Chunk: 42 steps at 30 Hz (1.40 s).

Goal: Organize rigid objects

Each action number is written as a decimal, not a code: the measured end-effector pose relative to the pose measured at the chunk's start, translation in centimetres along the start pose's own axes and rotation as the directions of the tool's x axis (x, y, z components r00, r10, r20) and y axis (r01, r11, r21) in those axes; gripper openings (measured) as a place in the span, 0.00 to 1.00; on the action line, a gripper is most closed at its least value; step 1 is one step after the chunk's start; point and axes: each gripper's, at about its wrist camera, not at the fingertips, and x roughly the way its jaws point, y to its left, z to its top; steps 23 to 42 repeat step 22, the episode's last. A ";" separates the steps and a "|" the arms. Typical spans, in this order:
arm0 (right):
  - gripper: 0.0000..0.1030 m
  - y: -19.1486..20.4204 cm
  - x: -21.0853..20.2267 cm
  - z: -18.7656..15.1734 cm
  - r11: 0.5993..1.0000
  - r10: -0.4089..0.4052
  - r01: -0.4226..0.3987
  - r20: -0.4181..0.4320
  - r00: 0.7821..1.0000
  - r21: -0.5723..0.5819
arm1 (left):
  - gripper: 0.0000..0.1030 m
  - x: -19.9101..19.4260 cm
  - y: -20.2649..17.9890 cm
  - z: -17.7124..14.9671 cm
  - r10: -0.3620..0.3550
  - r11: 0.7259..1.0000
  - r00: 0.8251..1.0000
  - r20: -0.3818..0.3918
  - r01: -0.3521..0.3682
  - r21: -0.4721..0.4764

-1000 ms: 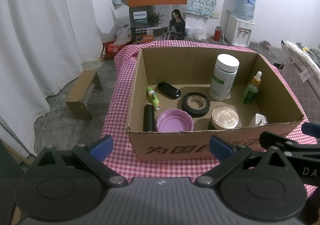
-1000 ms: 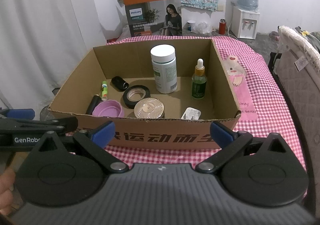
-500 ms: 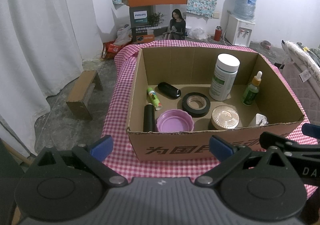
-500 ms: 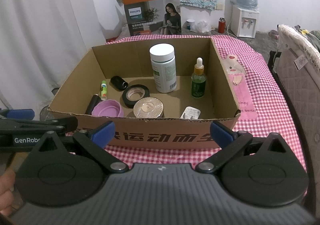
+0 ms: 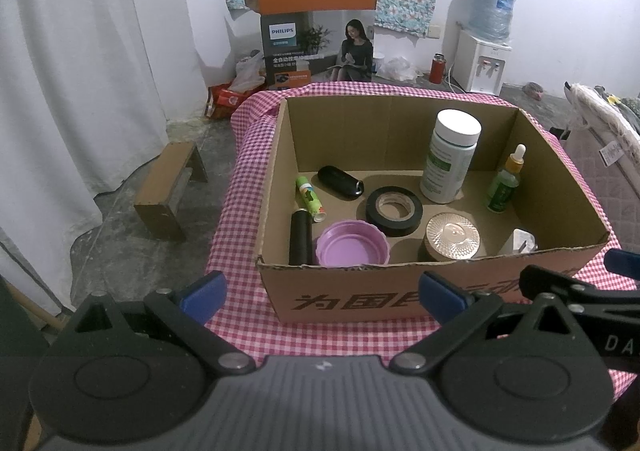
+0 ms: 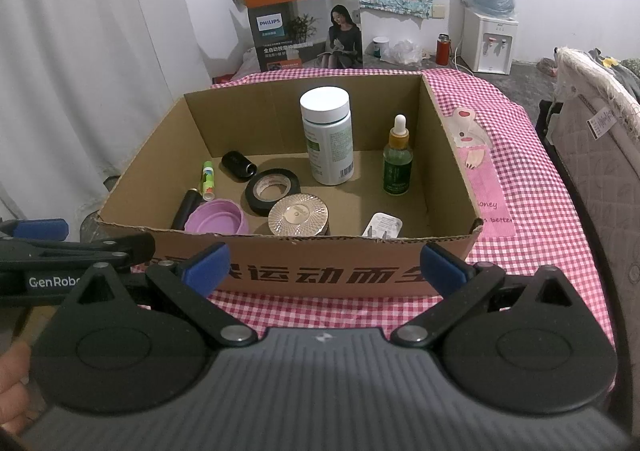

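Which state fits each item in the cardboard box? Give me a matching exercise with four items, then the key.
Items:
1. white-capped bottle
2. dropper bottle
3. black tape roll
4. purple lid

States:
A. lying open side up by the box's front wall
B. standing upright, tallest thing in the box
C. lying flat, hole facing up, mid-box
D. standing upright, green, with a white bulb on top

Pairs: 1-B, 2-D, 3-C, 4-A
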 end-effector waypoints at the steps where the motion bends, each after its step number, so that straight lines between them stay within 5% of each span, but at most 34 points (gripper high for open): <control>1: 0.99 0.0 0.0 0.0 1.000 -0.001 0.001 0.000 1.000 0.000 | 0.99 0.0 0.0 0.0 0.000 1.000 1.000 0.000 0.000 0.000; 42: 0.99 0.1 -0.1 0.1 1.000 0.000 0.000 -0.001 1.000 0.001 | 0.99 -0.3 0.0 0.2 0.004 1.000 1.000 0.001 -0.004 -0.005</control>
